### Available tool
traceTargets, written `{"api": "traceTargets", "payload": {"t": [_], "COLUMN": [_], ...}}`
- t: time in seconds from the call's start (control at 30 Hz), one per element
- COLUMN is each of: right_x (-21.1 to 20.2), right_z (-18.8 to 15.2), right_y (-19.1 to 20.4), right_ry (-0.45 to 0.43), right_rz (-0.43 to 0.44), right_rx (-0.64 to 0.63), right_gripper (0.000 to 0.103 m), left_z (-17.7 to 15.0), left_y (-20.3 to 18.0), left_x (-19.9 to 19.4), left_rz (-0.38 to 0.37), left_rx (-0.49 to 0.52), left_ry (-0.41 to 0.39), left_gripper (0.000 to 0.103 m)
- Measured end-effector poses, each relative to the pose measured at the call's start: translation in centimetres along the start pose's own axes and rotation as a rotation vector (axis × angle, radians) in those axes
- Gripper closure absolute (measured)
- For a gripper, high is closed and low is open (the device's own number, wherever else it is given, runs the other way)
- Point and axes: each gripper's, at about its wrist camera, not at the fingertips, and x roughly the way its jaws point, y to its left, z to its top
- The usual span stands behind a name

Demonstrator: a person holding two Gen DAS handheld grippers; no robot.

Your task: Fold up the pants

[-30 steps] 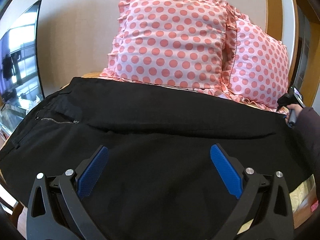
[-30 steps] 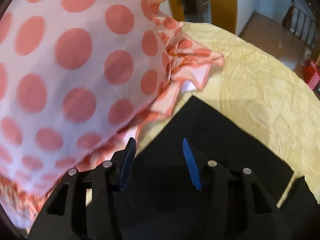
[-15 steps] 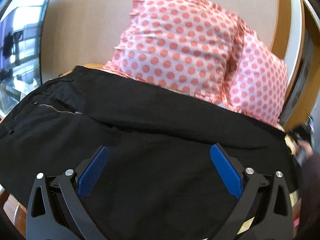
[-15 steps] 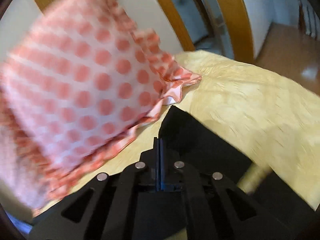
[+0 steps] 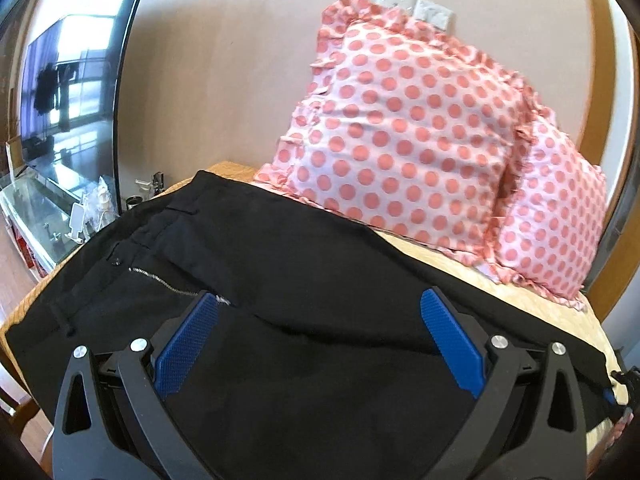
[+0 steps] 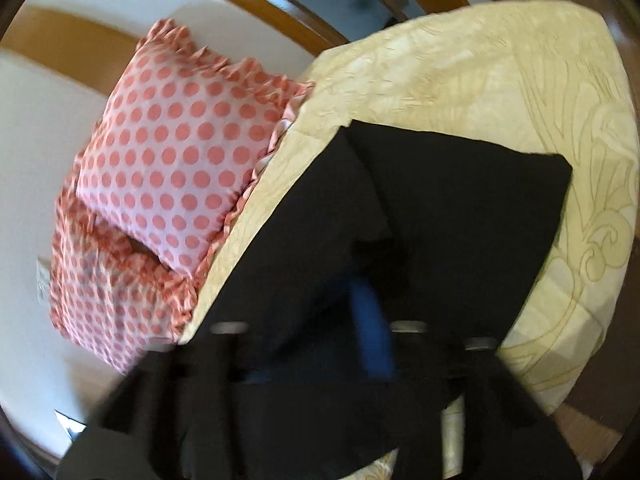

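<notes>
Black pants (image 5: 320, 248) lie spread across the bed, waistband and zipper (image 5: 160, 278) to the left. My left gripper (image 5: 320, 300) hovers open just over the middle of them, and its blue pads (image 5: 188, 340) hold nothing. In the blurred right wrist view the leg ends (image 6: 440, 200) lie flat on the cream bedspread (image 6: 500, 72). My right gripper (image 6: 308, 300) is low over that black cloth with its jaws opening. Only one blue pad (image 6: 372, 332) shows there. The cloth lies beneath and between the jaws, and no pad visibly presses on it.
Two pink polka-dot pillows (image 5: 400, 132) lean on the wall at the head of the bed, close behind the pants. A curved TV (image 5: 68, 92) and a glass stand (image 5: 32, 216) sit left of the bed. The bed edge and wooden floor (image 6: 592, 432) are at the lower right.
My right gripper shut near the leg end, pulled well back from the pillow and has spread its jaws again. My left gripper shifted sideways and rolled; the zipper now sits close to its left pad.
</notes>
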Motion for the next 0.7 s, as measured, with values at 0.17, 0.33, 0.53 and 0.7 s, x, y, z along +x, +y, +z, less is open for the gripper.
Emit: {"api": "traceTargets", "payload": {"t": [0.17,0.33,0.53,0.7], "right_x": [1.3,-0.3,-0.8,-1.1], "right_z": [0.7,1.8,2.4,2.6], "right_y": [-0.2,-2.2,-2.9,-3.0], "right_ry": [-0.008,-0.065,-0.069,-0.061], "right_rz": [-0.019,0.1,0.102,0.118], "right_rx": [-0.001,0.044,0.049,0.038], "right_gripper": [0.076,0.1,0.1,0.1], "left_z": [1.9,3.7,6.2,6.7], "left_y": [1.8,2.9,2.9,2.4], "left_x": [3.1,7.5,14.8,23.3], "left_rz": [-0.038,-0.055,0.018,0.131], "left_rx": [-0.104,-0.199,-0.22,-0.216], "left_ry": [0.088,0.173,0.29,0.491], "left_gripper": [0.001,0.001,0.001,0.032]}}
